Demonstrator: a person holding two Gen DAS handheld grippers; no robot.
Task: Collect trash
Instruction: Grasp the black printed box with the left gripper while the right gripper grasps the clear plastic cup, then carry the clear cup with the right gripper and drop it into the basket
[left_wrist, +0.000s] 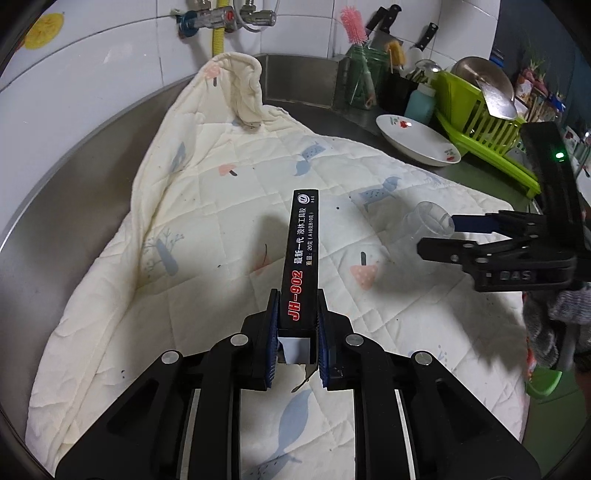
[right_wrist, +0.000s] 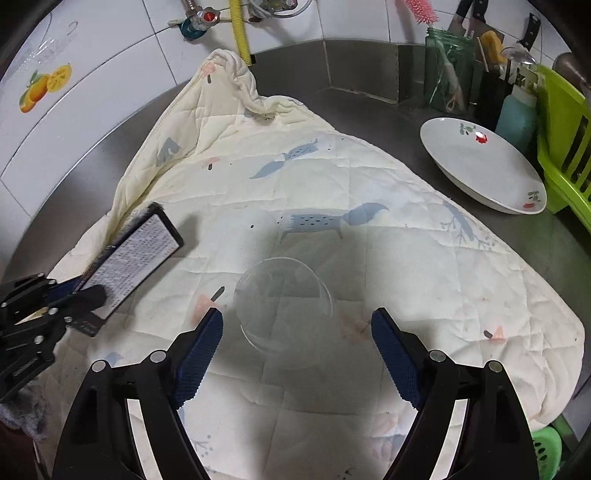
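Left tongs (left_wrist: 297, 334): clamped on the near end of a long black box (left_wrist: 301, 254), most of its length sticking out past the pads toward 12 o'clock.
Box risk: held at one end only, so it could pivot or slide out if swung quickly; the open flap at the near end may crumple.
Right tongs (right_wrist: 297, 341): jaws apart, poised on either side of a clear plastic cup (right_wrist: 282, 310), not touching it.
Cup: sits on the quilted cloth (right_wrist: 369, 177) over the steel desk (right_wrist: 369, 103).
Cup risk: light and thin; an off-centre squeeze could flip it or crush it.
Neighbours: white plate (right_wrist: 480, 162) at 2 o'clock in the right view, well apart; a wide swing might still clip it.
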